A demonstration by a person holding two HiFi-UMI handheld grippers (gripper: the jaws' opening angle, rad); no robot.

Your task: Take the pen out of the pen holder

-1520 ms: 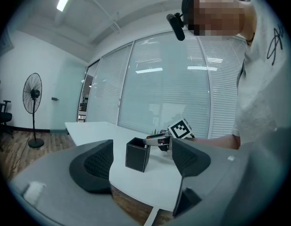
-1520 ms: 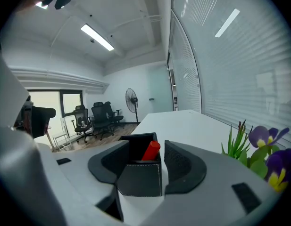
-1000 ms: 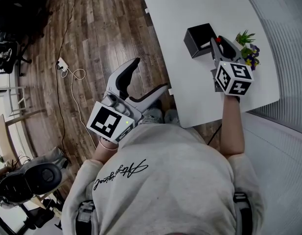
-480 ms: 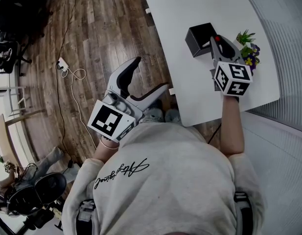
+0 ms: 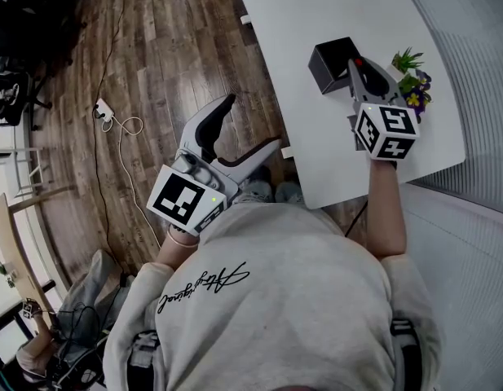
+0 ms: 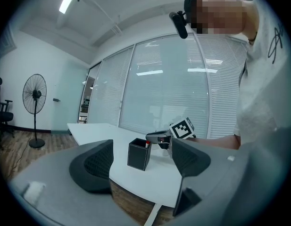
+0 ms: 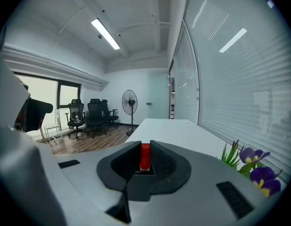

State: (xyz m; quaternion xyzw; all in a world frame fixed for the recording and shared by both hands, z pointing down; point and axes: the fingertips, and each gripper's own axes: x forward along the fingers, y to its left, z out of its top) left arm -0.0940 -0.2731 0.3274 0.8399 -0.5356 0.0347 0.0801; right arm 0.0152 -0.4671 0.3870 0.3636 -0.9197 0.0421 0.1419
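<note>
A black square pen holder (image 5: 328, 62) stands on the white table (image 5: 316, 6). A pen with a red top (image 5: 359, 62) sticks up from it. My right gripper (image 5: 357, 70) reaches over the holder's right side. In the right gripper view the red pen (image 7: 145, 154) stands upright between the pads of the right gripper (image 7: 145, 166). Its jaws have just been closing and press on the pen. My left gripper (image 5: 249, 129) hangs open over the wooden floor, left of the table, holding nothing. The left gripper view shows the holder (image 6: 138, 154) and the right gripper (image 6: 159, 138) between the open jaws.
A small potted plant with purple flowers (image 5: 412, 84) stands just right of the holder, near the table's right edge. A power strip with a cord (image 5: 104, 108) lies on the floor. Office chairs and a standing fan (image 6: 36, 95) are farther off.
My right gripper has nudged slightly over the holder. The left gripper has stayed put. A person at the lower left of the floor has shifted.
</note>
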